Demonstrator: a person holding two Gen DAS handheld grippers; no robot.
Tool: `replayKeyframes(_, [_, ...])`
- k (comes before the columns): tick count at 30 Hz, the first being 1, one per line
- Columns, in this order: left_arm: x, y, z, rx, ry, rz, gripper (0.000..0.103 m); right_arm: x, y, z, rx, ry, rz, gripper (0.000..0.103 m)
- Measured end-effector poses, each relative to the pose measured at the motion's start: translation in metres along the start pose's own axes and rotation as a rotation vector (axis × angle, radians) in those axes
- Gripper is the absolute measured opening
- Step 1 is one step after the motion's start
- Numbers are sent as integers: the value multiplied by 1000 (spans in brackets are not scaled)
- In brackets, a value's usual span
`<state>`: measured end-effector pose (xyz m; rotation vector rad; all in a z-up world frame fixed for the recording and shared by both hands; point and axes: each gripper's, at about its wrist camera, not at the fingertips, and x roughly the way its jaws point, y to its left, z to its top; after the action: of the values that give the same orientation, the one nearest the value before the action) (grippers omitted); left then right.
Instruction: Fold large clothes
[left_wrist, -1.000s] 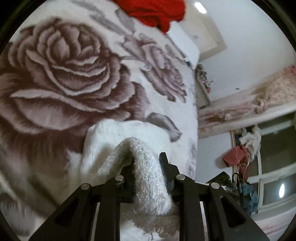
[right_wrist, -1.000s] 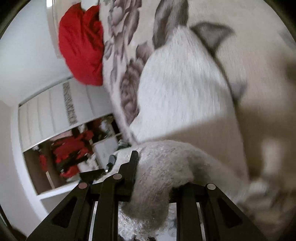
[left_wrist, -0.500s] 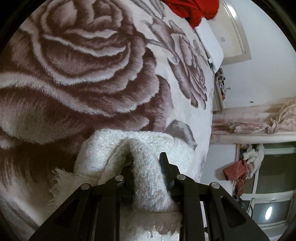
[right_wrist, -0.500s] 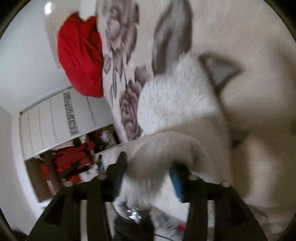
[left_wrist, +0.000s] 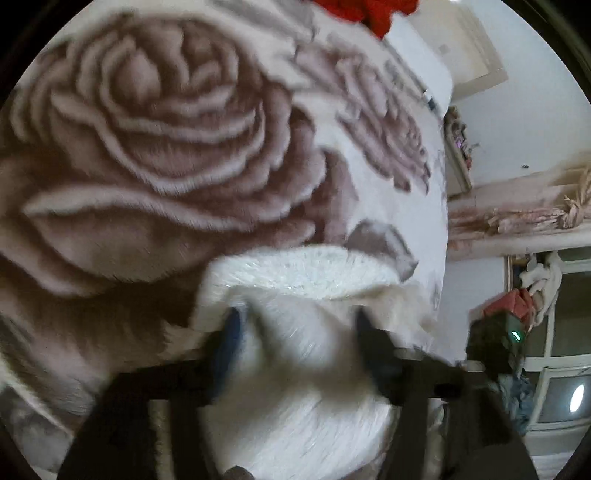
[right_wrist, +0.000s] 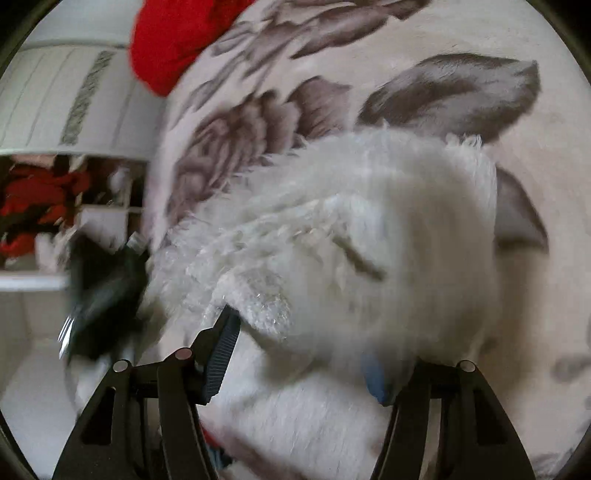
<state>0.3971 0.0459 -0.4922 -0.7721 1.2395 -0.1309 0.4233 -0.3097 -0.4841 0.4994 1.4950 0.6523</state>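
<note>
black jaws, blue ribbed pads (right_wrist: 220, 354), silver screws.

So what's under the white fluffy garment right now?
The white fluffy garment lies on the rose-print blanket, which shows all around it. Anything beneath its folds is hidden.

left tongs (left_wrist: 295, 343) motion-blurred, white garment (right_wrist: 332, 236) covering right tongs' (right_wrist: 299, 354) far tip

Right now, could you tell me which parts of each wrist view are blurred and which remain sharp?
Left wrist view: the left gripper and the white fuzzy garment between its open fingers are motion-smeared, and the rose-print blanket is soft too. Right wrist view: the right gripper's near finger is crisp, while the garment's right side streaks.
</note>
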Motion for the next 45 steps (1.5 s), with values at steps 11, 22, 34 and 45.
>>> replayKeyframes(11, [20,-30,-29,187,-47,218,86,-10,-10,30,28,-43,-36,61])
replayKeyframes(22, [68,-1,-16,140,6,271,95,-27,-82,7,-46,17,-174,83])
replayKeyframes(34, [53,10,-6,140,0,195,95,45,-116,23,155,64,366,48])
replayKeyframes(45, [-84,-12,-66,208,-205,247,95,-9,-119,-220,936,-278,656,41])
